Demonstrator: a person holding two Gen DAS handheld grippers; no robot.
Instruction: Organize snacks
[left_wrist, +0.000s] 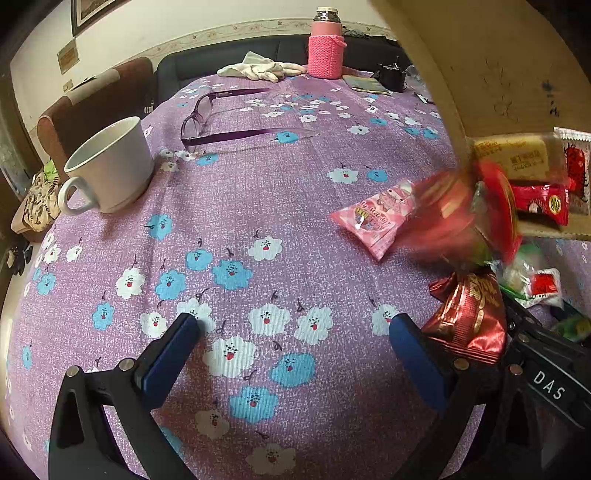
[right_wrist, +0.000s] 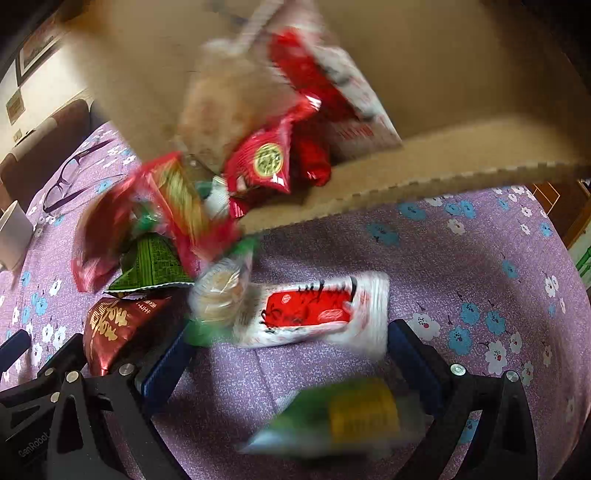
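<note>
A cardboard box (right_wrist: 443, 166) hangs tilted over the purple flowered tablecloth (left_wrist: 258, 206), and snack packets spill from its mouth. A blurred red packet (left_wrist: 454, 218) is in motion beside a pink packet (left_wrist: 373, 218). A dark red foil packet (right_wrist: 110, 325) lies by a green triangular packet (right_wrist: 151, 266). A red packet with a gold seal (right_wrist: 266, 162) sits at the box lip. My right gripper (right_wrist: 291, 350) is open; a blurred white-and-red packet (right_wrist: 310, 314) lies just ahead of its tips and a blurred green-and-yellow packet (right_wrist: 343, 417) is between its fingers, not gripped. My left gripper (left_wrist: 295, 328) is open over bare cloth, left of the pile.
A white mug (left_wrist: 110, 166) stands at the left, with purple glasses (left_wrist: 229, 118) behind it. Farther back are white gloves (left_wrist: 258, 68), a pink flask (left_wrist: 325, 44) and a black object (left_wrist: 391, 77). A brown chair (left_wrist: 92, 99) stands past the table's left edge.
</note>
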